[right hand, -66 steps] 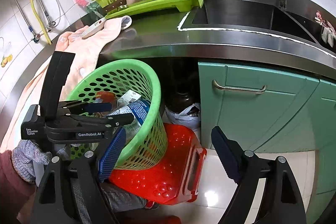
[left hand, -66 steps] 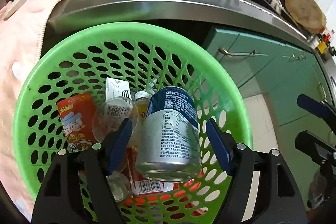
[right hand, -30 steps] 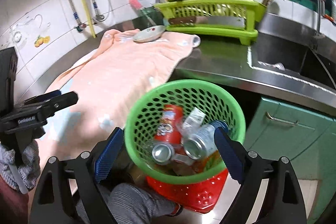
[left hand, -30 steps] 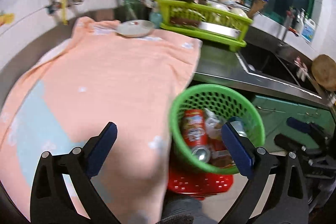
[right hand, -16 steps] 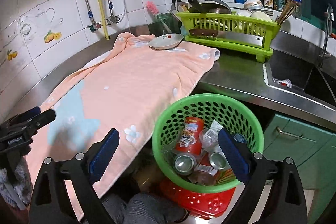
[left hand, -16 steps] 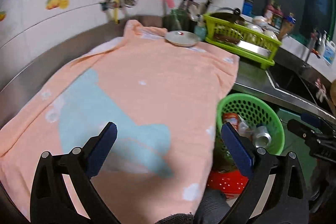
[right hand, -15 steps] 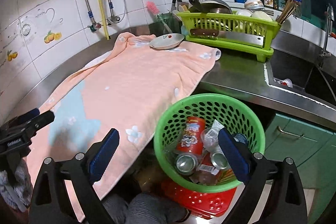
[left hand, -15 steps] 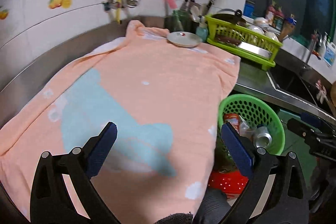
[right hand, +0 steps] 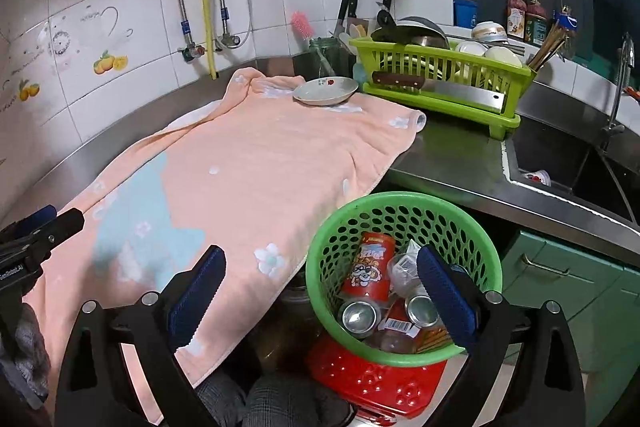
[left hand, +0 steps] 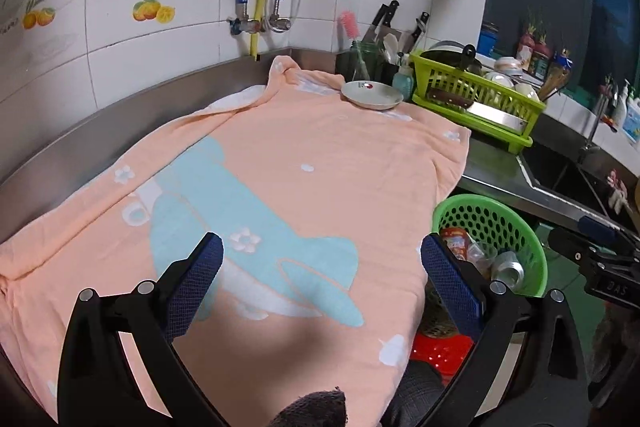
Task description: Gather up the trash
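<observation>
A green perforated basket (right hand: 404, 203) stands below the counter edge on a red stool (right hand: 376, 375). Inside it lie a red snack tube (right hand: 370, 267), two silver cans (right hand: 358, 313) and crumpled wrappers. My right gripper (right hand: 318, 285) hovers open over the towel's edge and the basket's left rim, nothing between its fingers. My left gripper (left hand: 320, 273) hangs open above the peach towel (left hand: 280, 195), empty. The basket (left hand: 486, 215) shows at the lower right of the left wrist view, with a can (left hand: 507, 269) inside.
The peach towel (right hand: 240, 171) covers the steel counter, with a white dish (right hand: 325, 89) at its far end. A green dish rack (right hand: 440, 79) holds bowls and a cleaver. The sink (right hand: 568, 163) lies to the right, above green cabinet doors (right hand: 560, 279). A person's knees show below.
Both grippers have pulled up and back from the basket, so more towel and tiled wall show. The left one swung left over the towel. The right jaws opened slightly wider.
</observation>
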Demonstrator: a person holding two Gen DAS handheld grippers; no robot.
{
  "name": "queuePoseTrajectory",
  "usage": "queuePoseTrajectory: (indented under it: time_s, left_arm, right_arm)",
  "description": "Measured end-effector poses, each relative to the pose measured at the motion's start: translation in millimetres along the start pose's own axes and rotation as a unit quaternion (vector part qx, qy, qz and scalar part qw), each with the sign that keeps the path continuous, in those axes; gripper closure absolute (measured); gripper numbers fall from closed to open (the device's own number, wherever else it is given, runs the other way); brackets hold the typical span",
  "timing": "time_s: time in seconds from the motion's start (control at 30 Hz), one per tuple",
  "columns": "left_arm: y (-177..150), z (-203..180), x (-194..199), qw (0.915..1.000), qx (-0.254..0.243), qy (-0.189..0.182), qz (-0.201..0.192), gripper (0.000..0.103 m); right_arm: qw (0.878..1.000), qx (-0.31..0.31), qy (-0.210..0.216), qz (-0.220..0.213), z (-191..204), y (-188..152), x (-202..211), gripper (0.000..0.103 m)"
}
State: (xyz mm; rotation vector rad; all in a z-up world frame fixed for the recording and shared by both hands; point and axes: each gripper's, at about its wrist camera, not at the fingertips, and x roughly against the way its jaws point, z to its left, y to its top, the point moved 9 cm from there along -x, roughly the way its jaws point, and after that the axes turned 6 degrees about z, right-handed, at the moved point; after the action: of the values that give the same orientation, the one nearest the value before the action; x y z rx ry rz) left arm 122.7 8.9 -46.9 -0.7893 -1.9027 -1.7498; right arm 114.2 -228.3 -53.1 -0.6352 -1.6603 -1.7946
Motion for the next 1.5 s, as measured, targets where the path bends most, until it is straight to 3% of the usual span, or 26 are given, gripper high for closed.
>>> queuePoseTrajectory:
  time_s: [1.5]
  left_arm:
    - [-2,-8,9,1.0000,-0.002,-0.003,-0.005,0.005]
  right_arm:
    - [1.000,-0.005,-0.008,-0.018,-2,-1,20,0.009]
